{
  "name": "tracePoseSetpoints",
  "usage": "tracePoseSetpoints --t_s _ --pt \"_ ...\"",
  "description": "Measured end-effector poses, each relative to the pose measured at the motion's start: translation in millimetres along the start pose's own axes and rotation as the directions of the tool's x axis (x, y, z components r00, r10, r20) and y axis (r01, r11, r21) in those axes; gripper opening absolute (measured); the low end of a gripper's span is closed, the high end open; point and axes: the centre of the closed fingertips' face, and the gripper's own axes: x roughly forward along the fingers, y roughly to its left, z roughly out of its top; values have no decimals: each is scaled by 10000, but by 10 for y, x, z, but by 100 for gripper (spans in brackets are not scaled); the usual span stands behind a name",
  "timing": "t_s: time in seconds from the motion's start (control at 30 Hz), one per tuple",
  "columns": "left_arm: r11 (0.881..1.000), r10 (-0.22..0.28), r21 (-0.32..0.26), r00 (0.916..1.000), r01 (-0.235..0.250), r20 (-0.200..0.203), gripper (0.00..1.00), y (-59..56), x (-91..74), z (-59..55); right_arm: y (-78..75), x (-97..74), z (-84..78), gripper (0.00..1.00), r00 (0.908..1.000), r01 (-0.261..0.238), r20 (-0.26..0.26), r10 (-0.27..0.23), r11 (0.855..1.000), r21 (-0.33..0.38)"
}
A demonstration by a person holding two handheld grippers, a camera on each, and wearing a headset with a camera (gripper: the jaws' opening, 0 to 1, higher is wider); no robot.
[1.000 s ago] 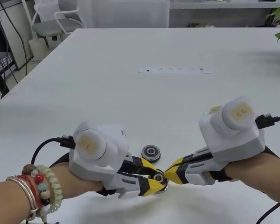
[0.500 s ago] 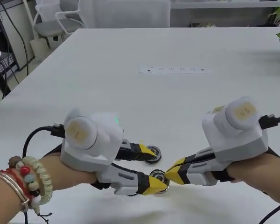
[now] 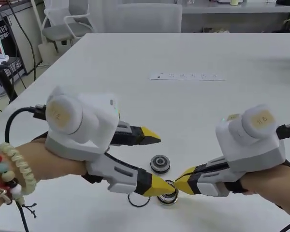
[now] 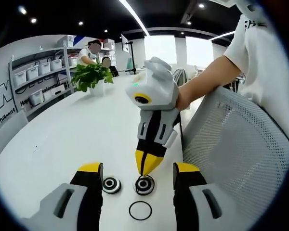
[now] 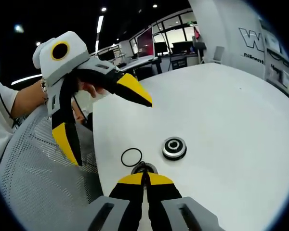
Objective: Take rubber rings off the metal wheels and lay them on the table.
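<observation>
A loose black rubber ring (image 3: 138, 199) lies flat on the white table (image 3: 193, 116), just left of a metal wheel (image 3: 168, 195). My right gripper (image 3: 177, 186) is shut, its tips resting on that wheel (image 5: 143, 168). A second wheel (image 3: 160, 163) with its dark ring on lies a little farther back. My left gripper (image 3: 165, 163) is open and raised above both wheels, holding nothing. In the left gripper view the ring (image 4: 140, 210) lies between my open jaws, and the right gripper (image 4: 145, 171) points down onto the near wheel (image 4: 144, 185).
A flat white strip (image 3: 186, 76) lies mid-table. An office chair (image 3: 63, 24) stands beyond the far left corner. A potted plant (image 4: 89, 74) sits on the table's far end, and a mesh chair back (image 4: 231, 144) stands close behind the near edge.
My left gripper opened, let go at the near wheel and rose above the table. A rubber ring now lies free beside that wheel. The right gripper stayed on the wheel.
</observation>
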Motion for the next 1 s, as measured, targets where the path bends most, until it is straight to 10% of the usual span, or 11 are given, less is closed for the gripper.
tracePoseSetpoints --t_s 0.4,1.0 --pt "9997 236 77 9984 -233 -510 78 -85 -379 -108 19 -40 43 0 9998 -111 144 109 9999 120" --pt "9867 1286 -983 9915 -1298 -188 88 -90 -887 -285 -116 -172 177 0 9946 144 1013 -241 9953 954"
